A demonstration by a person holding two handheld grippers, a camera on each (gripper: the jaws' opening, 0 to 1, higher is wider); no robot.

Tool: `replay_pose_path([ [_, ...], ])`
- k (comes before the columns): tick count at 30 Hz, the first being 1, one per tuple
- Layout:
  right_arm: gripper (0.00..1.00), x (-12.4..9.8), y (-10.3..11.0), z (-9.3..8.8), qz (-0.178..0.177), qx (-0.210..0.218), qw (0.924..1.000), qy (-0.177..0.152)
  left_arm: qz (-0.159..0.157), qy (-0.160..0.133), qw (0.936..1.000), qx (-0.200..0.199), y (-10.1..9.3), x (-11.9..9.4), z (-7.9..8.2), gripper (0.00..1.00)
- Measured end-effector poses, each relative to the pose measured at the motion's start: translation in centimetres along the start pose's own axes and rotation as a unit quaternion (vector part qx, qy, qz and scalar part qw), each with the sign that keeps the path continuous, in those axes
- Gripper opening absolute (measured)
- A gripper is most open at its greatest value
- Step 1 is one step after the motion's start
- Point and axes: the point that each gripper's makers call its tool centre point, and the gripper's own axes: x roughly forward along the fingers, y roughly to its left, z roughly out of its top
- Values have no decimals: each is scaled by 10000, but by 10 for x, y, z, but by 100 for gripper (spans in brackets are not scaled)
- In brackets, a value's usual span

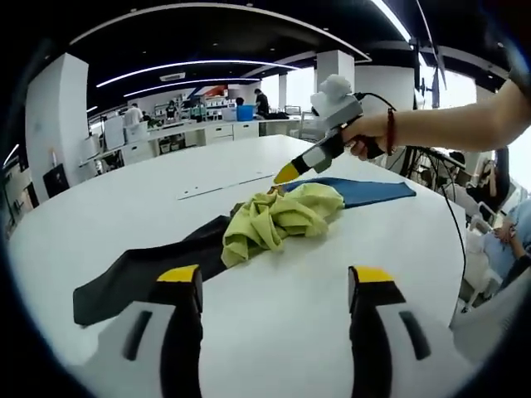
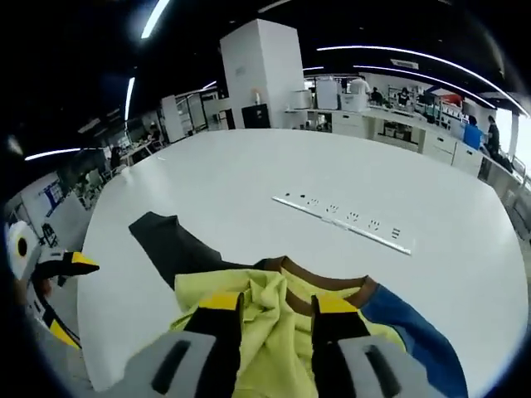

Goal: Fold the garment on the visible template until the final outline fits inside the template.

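Right gripper (image 2: 276,308) tips against crumpled garment (image 2: 274,332)

Bright, even light in both views, coming from long ceiling strip lights (image 1: 211,63) w/ extra daylight from windows (image 1: 452,87) at far right of left gripper view. White table (image 2: 249,191) reflects it softly, no hard glare, shadows under the crumpled garment (image 1: 278,217) faint. Ceiling reads dark by contrast. Heavy fisheye bend: table edge and light strips curve near the borders. Centre sharp, background desks a bit soft, edges smear slightly
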Motion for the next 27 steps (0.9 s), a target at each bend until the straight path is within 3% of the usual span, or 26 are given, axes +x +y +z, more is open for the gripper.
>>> replay_pose_path([
  [5, 35, -23, 3, -21, 177, -92, 9998, 33, 82, -48, 9999, -130, 9, 7, 5, 60],
  [10, 36, -41, 22, -47, 662, -139, 9975, 197, 27, -87, 9997, -238, 11, 17, 9, 49],
  [12, 36, -44, 25, -54, 693, -157, 9972, 235, -7, -84, 9998, -187, 9, 23, 10, 47],
  [17, 35, -44, 31, -75, 837, -340, 9952, 378, -153, -155, 9996, -160, 1, 38, 14, 42],
  [27, 28, -32, 35, -100, 871, -606, 9933, 447, -173, 15, 9995, -271, -1, 77, 9, 31],
])
